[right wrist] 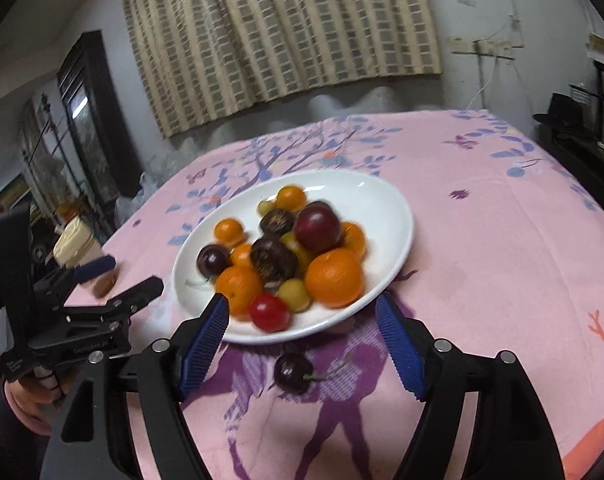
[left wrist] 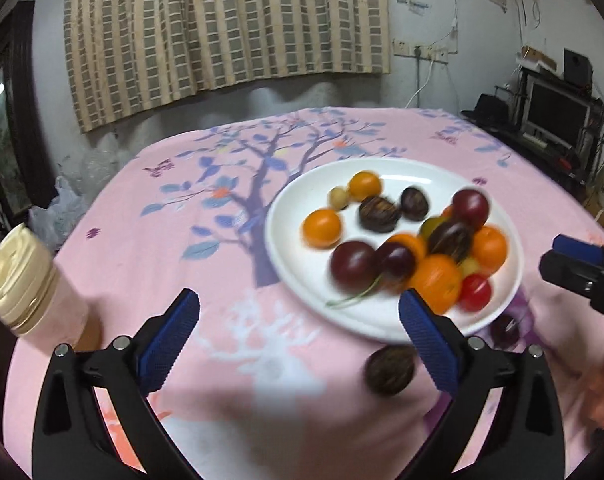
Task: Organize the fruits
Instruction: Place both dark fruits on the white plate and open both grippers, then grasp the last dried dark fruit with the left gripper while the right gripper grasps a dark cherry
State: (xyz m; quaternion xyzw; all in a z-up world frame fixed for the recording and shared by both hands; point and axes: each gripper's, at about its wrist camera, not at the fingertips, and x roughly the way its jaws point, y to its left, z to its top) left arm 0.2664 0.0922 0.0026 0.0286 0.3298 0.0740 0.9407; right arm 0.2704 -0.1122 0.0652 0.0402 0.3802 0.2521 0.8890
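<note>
The left hand-held gripper (left wrist: 299, 322) stands wide, nothing between its blue pads (left wrist: 170, 340). A dark brown chestnut (left wrist: 389, 370) lies on the pink cloth (left wrist: 142, 240) just inside its right pad, free of both. The right hand-held gripper (right wrist: 302, 334) is also spread apart and empty; a dark cherry (right wrist: 293, 373) with a stem rests on the cloth between its fingers, touching neither pad. Both loose fruits lie just beside the near rim of the white plate (right wrist: 381, 200).

The plate sits on the cloth-covered counter and holds a pile: oranges (right wrist: 333, 277), a dark plum (right wrist: 317, 229), chestnuts (right wrist: 273, 260), a red cherry tomato (right wrist: 269, 312), small yellow fruits (right wrist: 294, 295) and another dark cherry (right wrist: 212, 260). The fruits are blurred.

A jar (left wrist: 26, 280) with a cream lid stands at the left edge of the counter, well apart from the plate. Behind the counter hangs a checked curtain (left wrist: 222, 24) on a pale wall.
</note>
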